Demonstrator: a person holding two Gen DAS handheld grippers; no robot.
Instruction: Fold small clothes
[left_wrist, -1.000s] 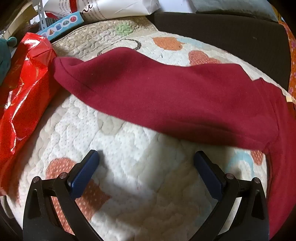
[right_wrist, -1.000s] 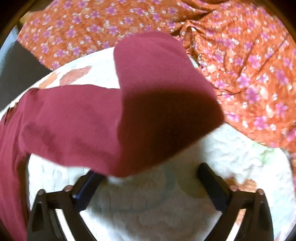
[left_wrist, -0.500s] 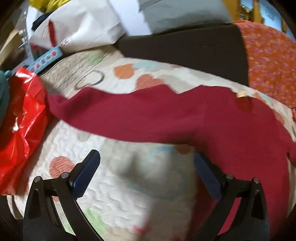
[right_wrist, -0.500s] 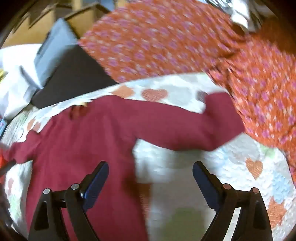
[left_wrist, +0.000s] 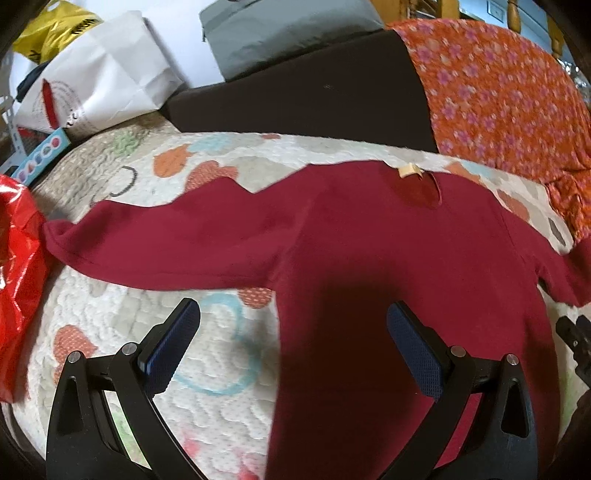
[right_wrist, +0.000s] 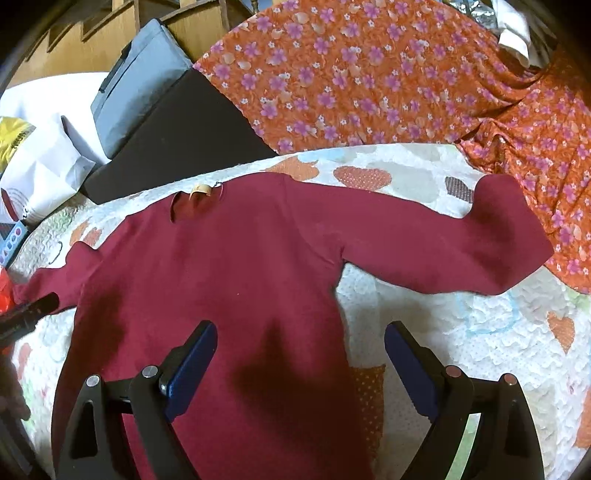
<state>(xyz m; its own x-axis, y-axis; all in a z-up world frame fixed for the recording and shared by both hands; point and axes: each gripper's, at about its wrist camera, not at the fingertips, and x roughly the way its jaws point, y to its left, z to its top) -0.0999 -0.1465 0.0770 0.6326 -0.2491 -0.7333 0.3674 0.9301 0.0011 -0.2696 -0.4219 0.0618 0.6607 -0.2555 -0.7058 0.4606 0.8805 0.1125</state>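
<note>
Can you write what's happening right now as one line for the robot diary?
stage: before first fold | maroon shirt: flat on quilt, sleeves out | left gripper: open, empty | right gripper: open, empty

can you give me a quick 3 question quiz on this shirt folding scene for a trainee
1. True or false: the maroon shirt lies spread out with both sleeves out to the sides.
2. What is the left gripper holding? A) a sleeve B) the hem C) nothing
3. Fill in: the orange floral cloth lies past the shirt's ____ sleeve.

Key: 1 true. 2 C; its jaws stand wide apart, as do those of the right gripper. 3 right.
</note>
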